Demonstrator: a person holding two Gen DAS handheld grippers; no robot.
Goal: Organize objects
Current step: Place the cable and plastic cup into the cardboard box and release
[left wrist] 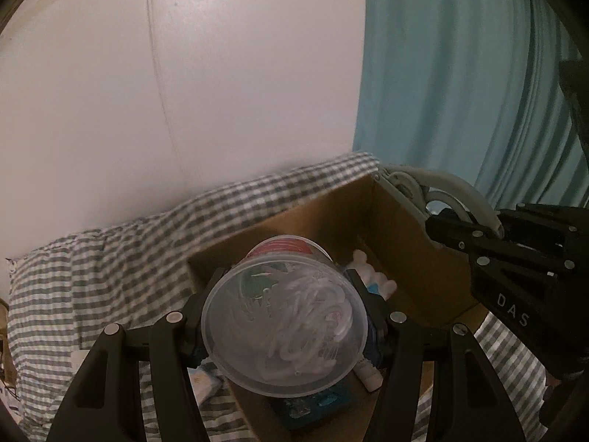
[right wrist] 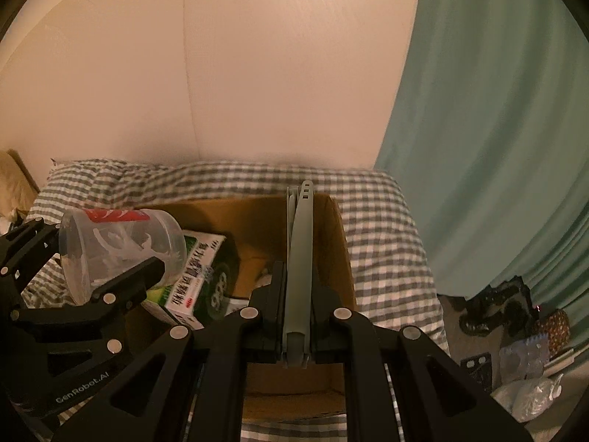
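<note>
My left gripper (left wrist: 285, 316) is shut on a clear plastic cup (left wrist: 285, 328) with a red lid, held on its side, its base toward the camera, over a brown cardboard box (left wrist: 405, 235). The cup (right wrist: 117, 246) and left gripper (right wrist: 110, 287) also show at the left of the right wrist view. My right gripper (right wrist: 297, 316) is shut on a grey folded hanger-like object (right wrist: 300, 258), held edge-on above the box's (right wrist: 342, 258) right side. In the left wrist view the right gripper (left wrist: 452, 228) grips that grey object (left wrist: 441, 191) at the box's far right corner.
The box sits on a grey-and-white checked sheet (right wrist: 386, 250). Inside are a green-and-white carton (right wrist: 198, 280), white bottles (left wrist: 371, 276) and a blue pack (left wrist: 313, 405). A white wall and teal curtain (right wrist: 497, 147) stand behind. Clutter (right wrist: 522, 350) lies at the right.
</note>
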